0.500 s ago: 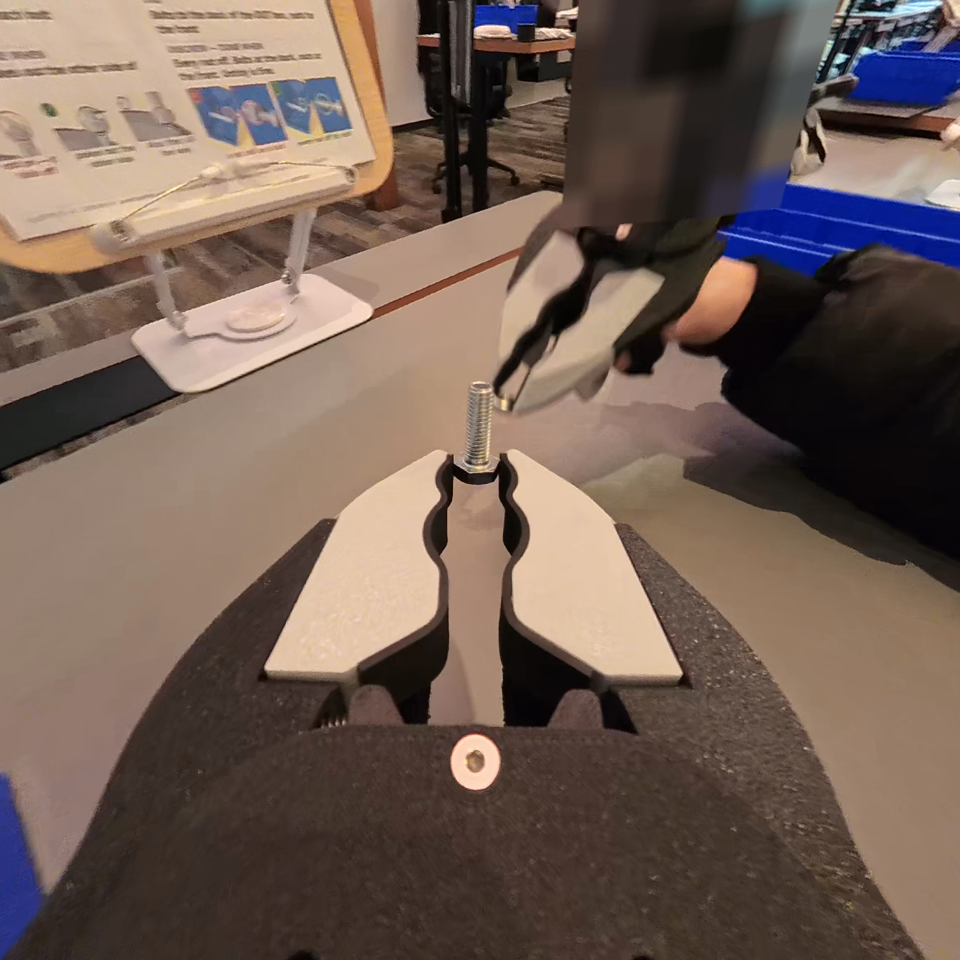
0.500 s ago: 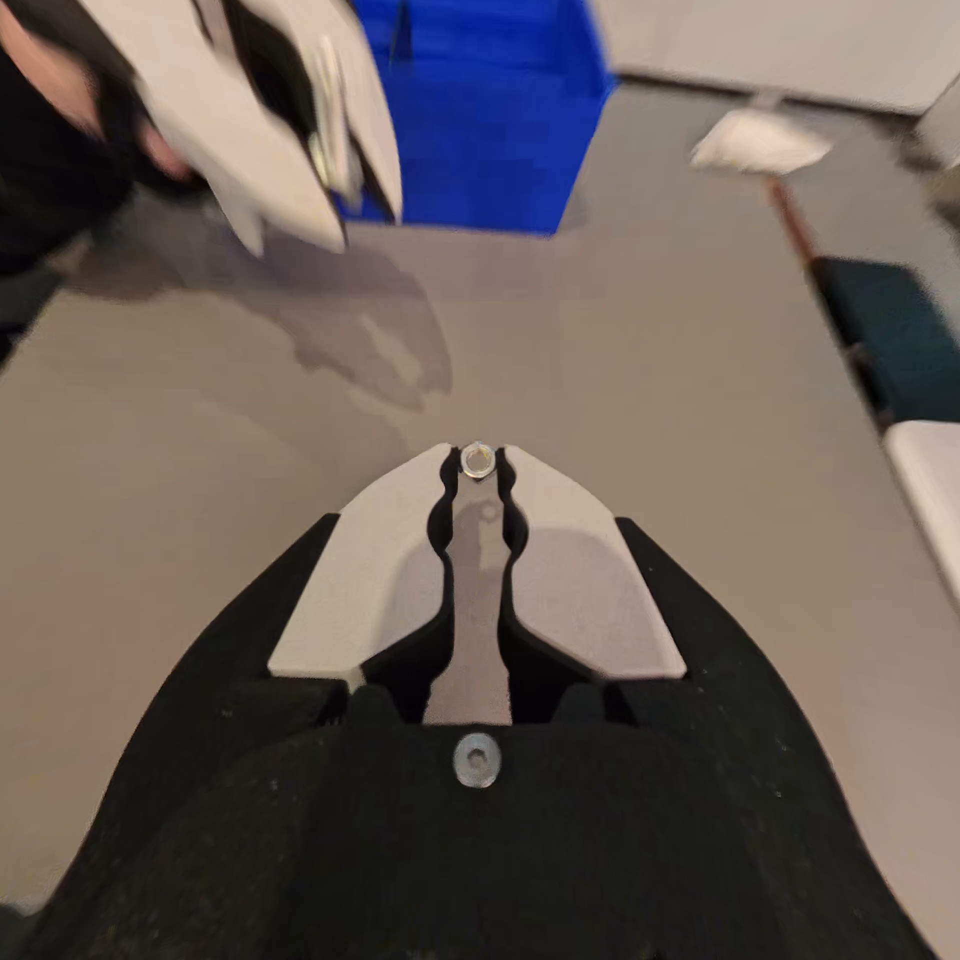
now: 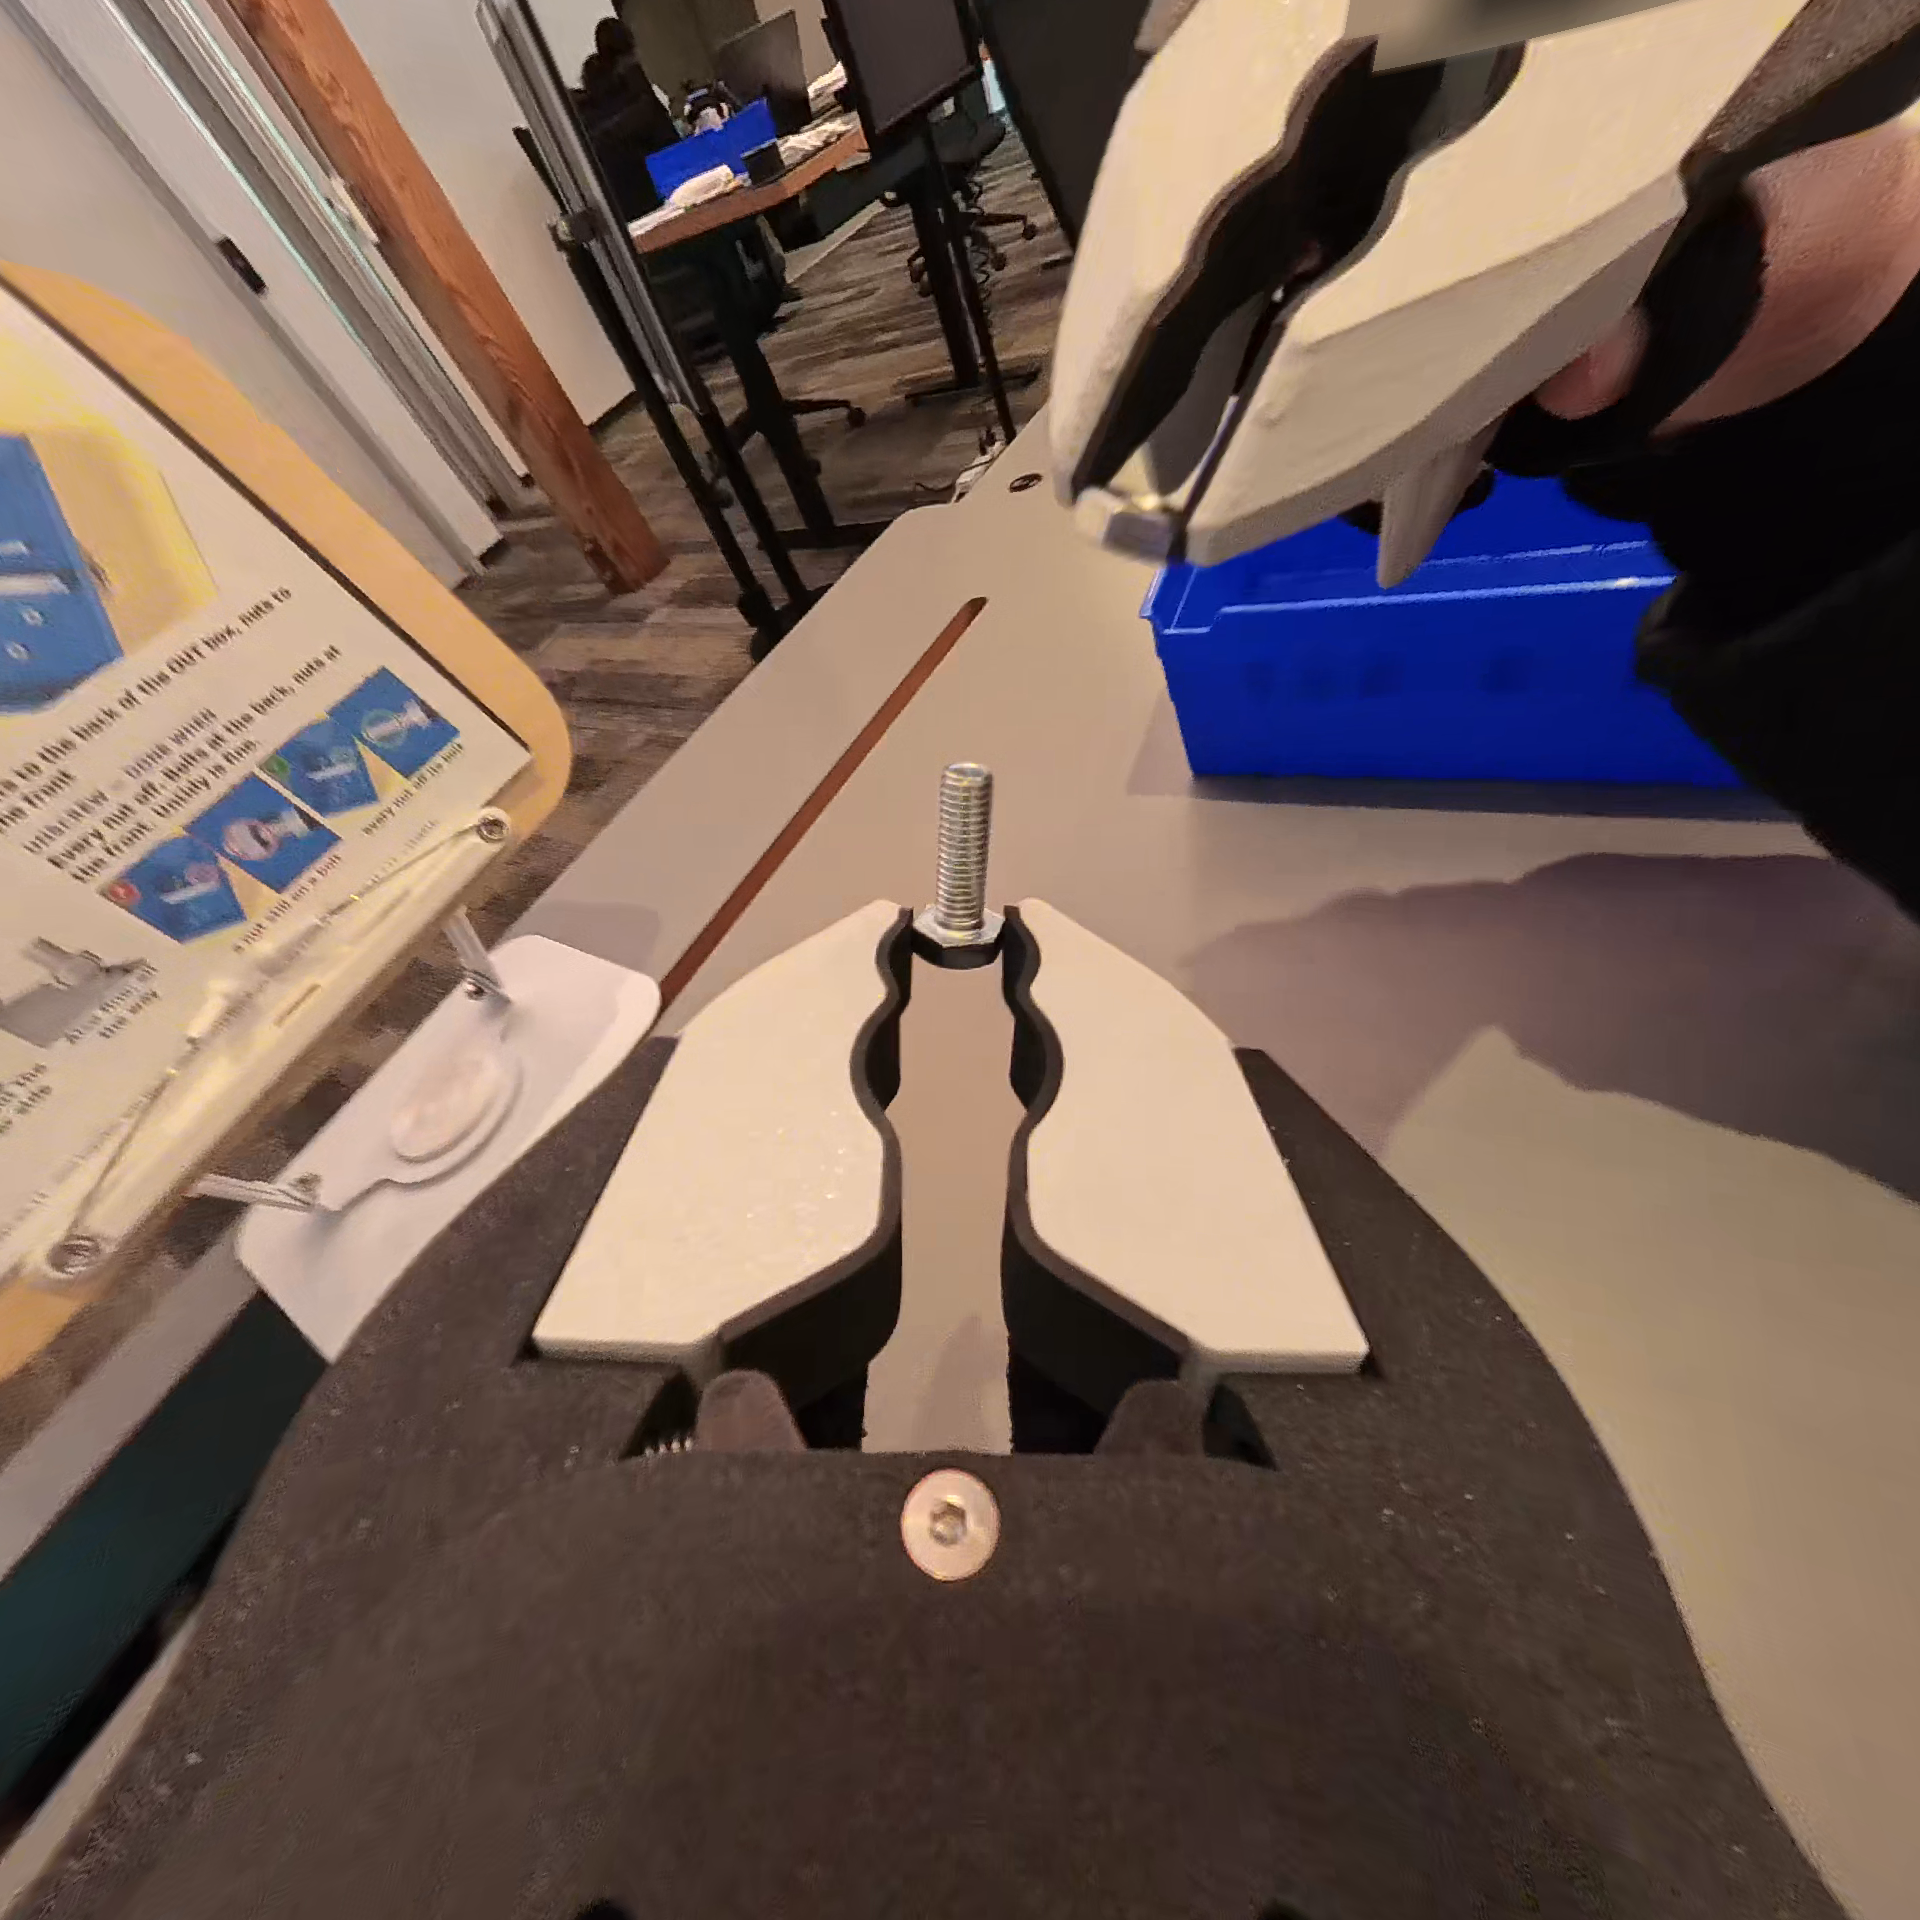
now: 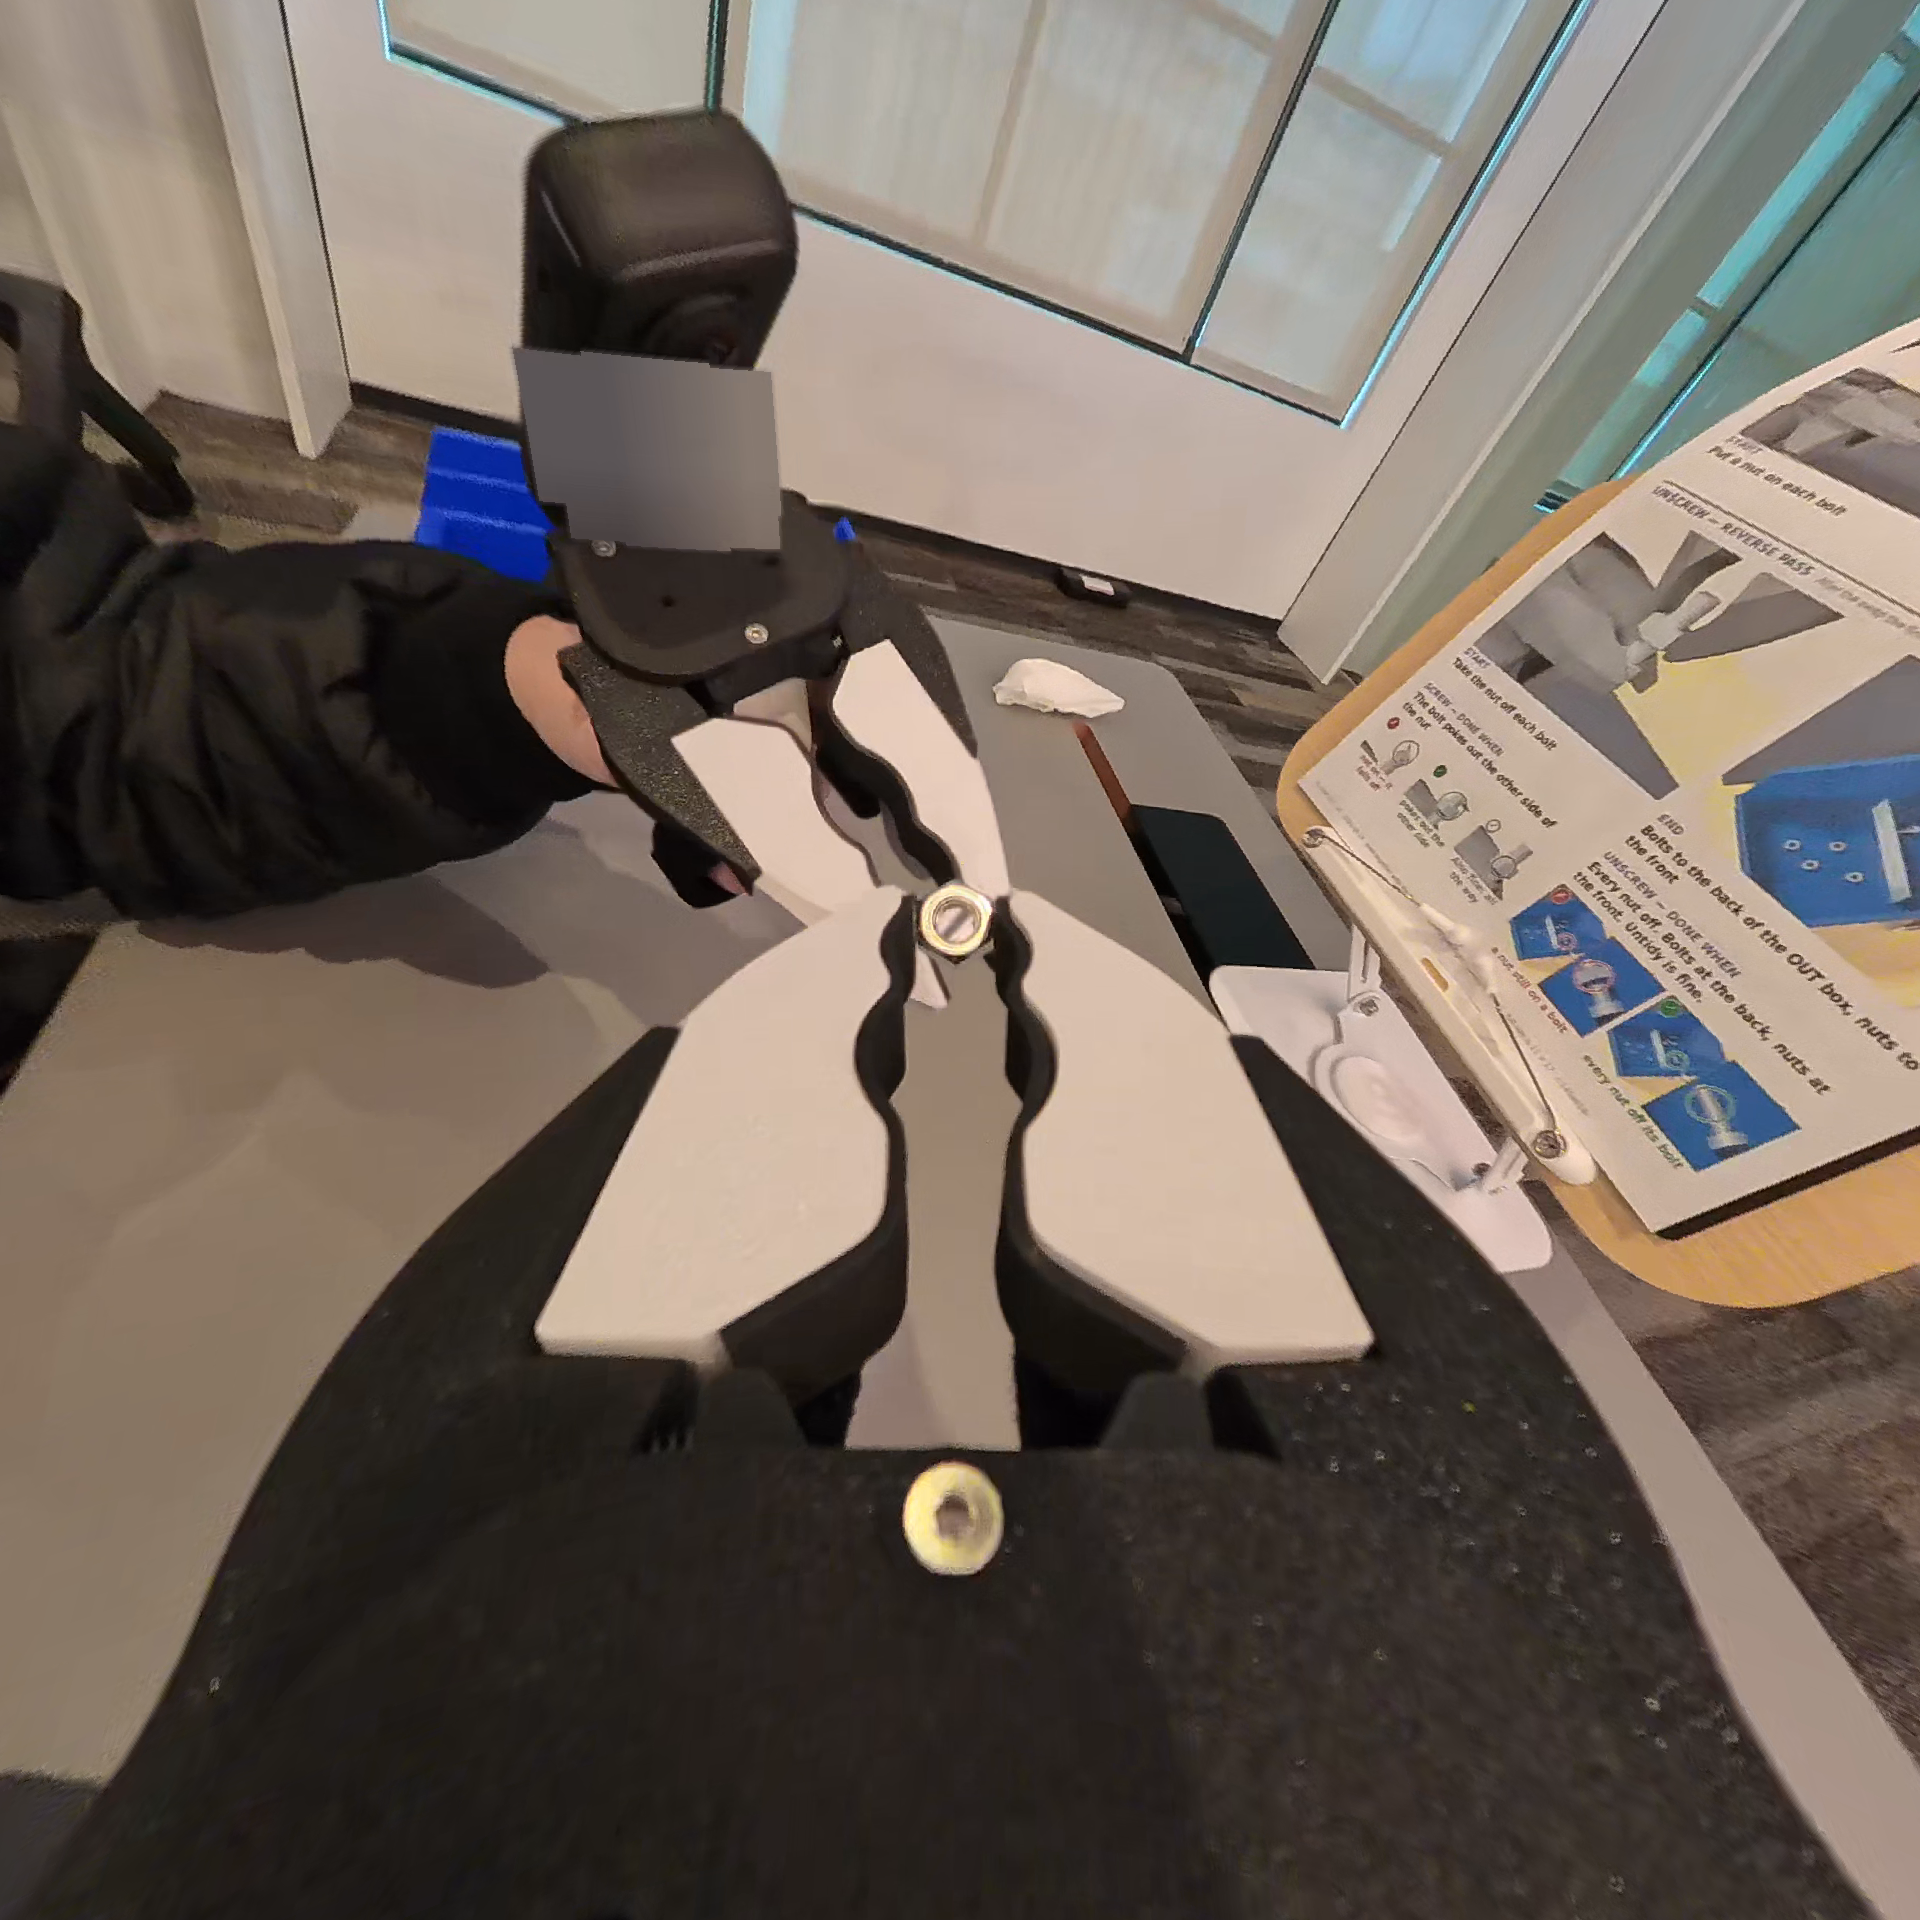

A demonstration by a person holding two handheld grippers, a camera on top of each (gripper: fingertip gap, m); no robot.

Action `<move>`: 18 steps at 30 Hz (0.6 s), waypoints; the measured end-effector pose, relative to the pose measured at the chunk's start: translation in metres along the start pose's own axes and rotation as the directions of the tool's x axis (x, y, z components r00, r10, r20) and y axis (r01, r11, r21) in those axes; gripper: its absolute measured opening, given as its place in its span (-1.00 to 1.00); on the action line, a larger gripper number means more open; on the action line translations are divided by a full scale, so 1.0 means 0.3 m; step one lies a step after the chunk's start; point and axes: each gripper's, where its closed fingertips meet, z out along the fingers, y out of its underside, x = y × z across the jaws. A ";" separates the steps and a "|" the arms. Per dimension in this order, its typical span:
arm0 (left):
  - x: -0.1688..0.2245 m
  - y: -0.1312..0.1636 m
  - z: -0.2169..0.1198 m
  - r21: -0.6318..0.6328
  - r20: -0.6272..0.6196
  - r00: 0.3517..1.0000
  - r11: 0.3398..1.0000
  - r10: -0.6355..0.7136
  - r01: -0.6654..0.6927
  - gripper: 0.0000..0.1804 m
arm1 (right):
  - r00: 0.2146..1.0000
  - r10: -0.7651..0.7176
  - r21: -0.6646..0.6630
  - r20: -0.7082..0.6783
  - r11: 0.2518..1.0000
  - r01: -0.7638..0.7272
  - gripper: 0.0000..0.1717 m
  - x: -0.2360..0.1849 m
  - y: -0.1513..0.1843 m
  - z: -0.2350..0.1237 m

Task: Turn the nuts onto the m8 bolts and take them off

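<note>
Left tool [image 3: 956,930] clenches a bolt [image 3: 964,847] head, right tool [image 4: 954,928] a nut [image 4: 956,923]; printed instruction sheet [image 4: 1662,831] nearby.

The instruction board [image 3: 156,883] runs off the left edge — and the blue bin [image 3: 1434,665] sits half behind a gloved hand [image 3: 1787,416].

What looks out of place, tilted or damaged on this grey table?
Little stands out. The silver threaded bolt stands upright, gripped at its hex head by the left gripper; the right gripper holds a silver hex nut squarely. Only the crumpled white paper at the grey table's far end looks stray.
</note>
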 end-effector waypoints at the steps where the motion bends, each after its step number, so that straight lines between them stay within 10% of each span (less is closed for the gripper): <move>1: 0.004 0.002 0.007 -0.008 0.006 1.000 1.000 0.020 -0.020 -0.82 | 1.000 -0.014 -0.010 0.002 1.000 0.014 -0.85 -0.003 0.004 0.010; 18: 0.044 0.005 -0.062 -0.011 -0.029 0.993 0.993 0.113 -0.113 -0.82 | 0.991 -0.120 -0.004 0.059 0.993 0.120 -0.85 -0.075 0.002 0.090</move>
